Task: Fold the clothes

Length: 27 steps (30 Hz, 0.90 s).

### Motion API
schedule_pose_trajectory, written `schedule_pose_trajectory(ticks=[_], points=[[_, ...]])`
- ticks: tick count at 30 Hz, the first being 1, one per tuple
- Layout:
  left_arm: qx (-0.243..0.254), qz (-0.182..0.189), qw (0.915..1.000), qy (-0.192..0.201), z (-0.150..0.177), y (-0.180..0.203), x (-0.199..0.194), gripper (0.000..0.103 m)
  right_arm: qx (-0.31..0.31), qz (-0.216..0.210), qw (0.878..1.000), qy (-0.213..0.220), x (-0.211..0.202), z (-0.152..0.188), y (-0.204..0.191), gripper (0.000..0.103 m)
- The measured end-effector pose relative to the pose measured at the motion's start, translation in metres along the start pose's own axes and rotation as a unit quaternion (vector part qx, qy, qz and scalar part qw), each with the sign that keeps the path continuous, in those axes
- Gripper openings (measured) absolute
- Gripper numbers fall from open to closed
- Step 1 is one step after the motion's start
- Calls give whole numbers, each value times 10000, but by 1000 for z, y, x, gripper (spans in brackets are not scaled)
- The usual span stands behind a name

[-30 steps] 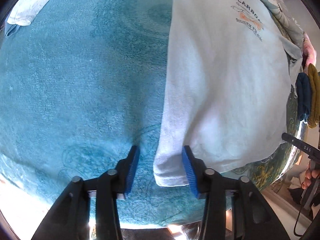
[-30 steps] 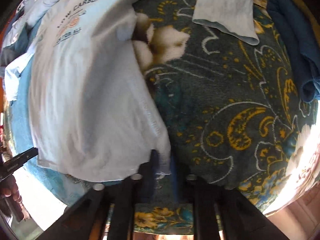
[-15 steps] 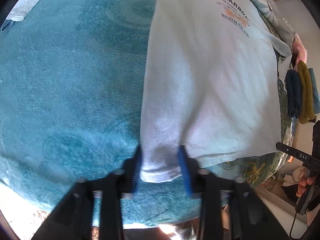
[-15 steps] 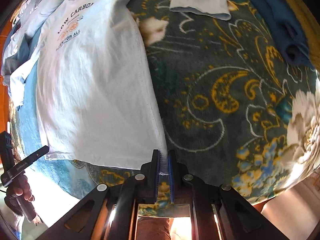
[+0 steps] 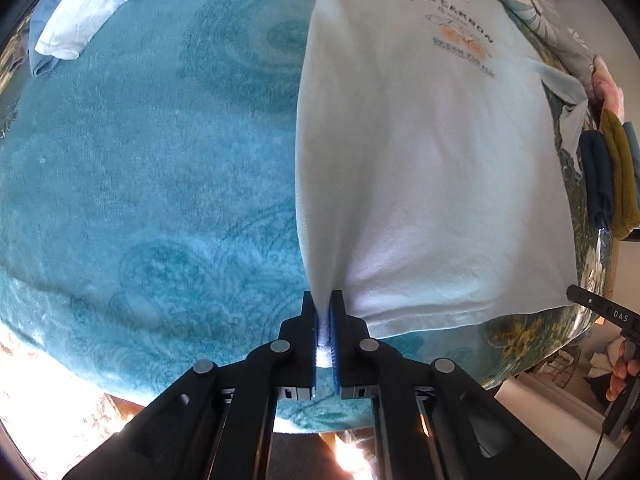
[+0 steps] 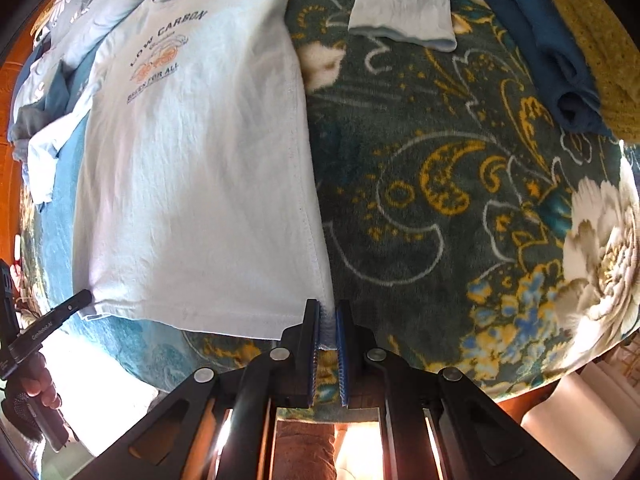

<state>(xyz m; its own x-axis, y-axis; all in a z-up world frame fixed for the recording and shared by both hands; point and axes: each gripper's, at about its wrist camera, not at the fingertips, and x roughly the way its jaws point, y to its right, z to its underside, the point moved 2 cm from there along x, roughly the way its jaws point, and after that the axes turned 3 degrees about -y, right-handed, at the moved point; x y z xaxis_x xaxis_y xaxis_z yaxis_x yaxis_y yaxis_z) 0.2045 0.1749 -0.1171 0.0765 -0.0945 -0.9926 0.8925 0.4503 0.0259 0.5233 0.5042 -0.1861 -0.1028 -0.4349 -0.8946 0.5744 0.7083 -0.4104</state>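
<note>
Left wrist view, both hand-held grippers (image 5: 324,320) (image 6: 328,328) pinching T-shirt (image 5: 420,160) hem corners, bare blanket (image 5: 140,160) alongside

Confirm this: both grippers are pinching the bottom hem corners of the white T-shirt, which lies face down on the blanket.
Not face down. The T-shirt lies face up: the right wrist view shows its printed chest lettering. The left gripper and right gripper do pinch the bottom hem corners.

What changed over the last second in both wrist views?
The left tongs, open around the white T-shirt's bottom corner a second ago, closed on it and drew the fabric taut. The right tongs kept pinching the other bottom corner. The shirt stays spread, print up, and the folded dark blue garment stays put.
</note>
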Motion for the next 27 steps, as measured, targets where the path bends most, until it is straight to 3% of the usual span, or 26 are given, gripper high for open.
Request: schedule_pose_trajectory(ticks=[14,21,24,27], points=[[-46,-286,9993,-215,10,47,35,7,313,-8,9993,-206,27,14,1,8],[81,-100,9998,-161,11,64,30,9,452,-72,9989,-104,28,18,6,9],[47,-51,9998,-171,12,70,20,16,545,-175,9984,-36,25,15,2,14],[22,-64,10000,-49,10,76,3,21,542,53,9985,32,13,16,2,25]])
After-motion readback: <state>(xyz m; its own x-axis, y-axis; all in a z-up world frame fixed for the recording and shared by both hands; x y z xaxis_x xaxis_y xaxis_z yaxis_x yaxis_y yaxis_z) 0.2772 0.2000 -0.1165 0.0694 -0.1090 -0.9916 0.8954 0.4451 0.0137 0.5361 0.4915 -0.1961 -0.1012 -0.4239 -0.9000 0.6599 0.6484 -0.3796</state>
